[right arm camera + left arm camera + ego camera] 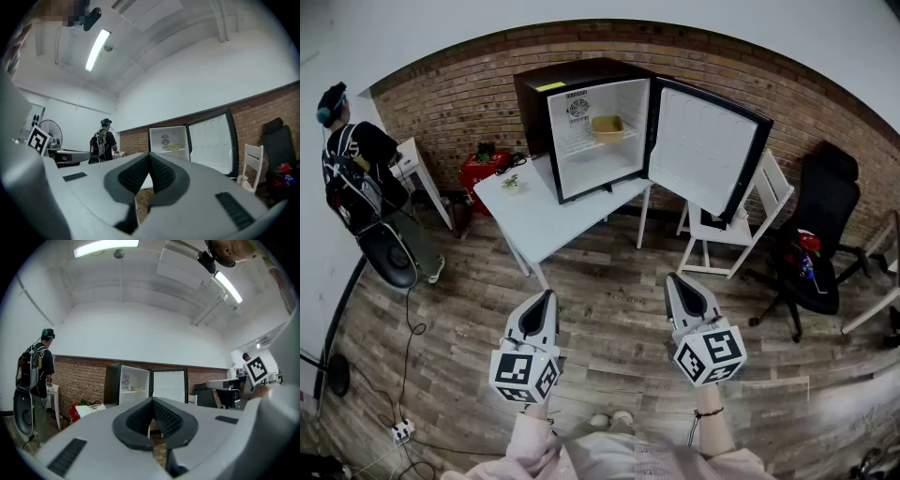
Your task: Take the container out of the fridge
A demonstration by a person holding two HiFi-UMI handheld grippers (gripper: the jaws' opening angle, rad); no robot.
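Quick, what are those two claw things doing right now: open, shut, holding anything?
Left gripper: closed, holding nothing.
Right gripper: closed, holding nothing.

The fridge [598, 150] has its door [703, 155] swung wide; open floor [609, 291] leads to the white table [539, 220].
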